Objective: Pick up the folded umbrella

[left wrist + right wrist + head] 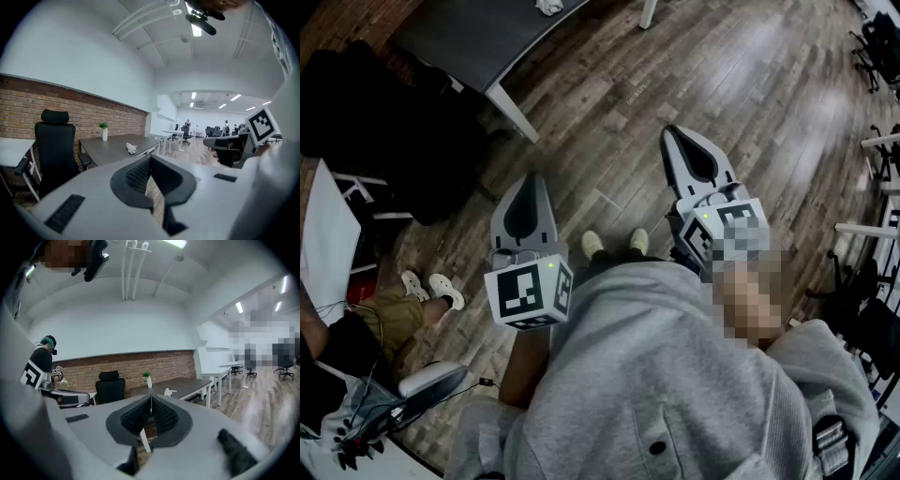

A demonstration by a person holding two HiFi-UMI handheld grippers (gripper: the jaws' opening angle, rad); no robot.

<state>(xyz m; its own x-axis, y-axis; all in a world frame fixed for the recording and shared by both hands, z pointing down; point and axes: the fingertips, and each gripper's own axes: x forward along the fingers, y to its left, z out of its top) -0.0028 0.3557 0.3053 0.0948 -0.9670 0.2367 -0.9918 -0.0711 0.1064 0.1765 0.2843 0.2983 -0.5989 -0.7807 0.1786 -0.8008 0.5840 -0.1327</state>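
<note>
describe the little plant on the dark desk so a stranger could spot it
Find the brick wall, then the dark desk beside it. The plant stands at the desk's wall end: a slim white vase topped with green leaves, upright, unlike the pale crumpled object lying nearby.

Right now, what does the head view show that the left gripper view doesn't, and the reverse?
Only the head view: the person's own shoes on the wood floor, and a second, seated person's legs at the left.

Only the left gripper view: a potted plant on the desk, the ceiling lights, and distant people at the room's far end.

Both: the left gripper, shut and empty, part of the right gripper, the dark desk, and the white crumpled thing on it. Neither shows a folded umbrella.
</note>
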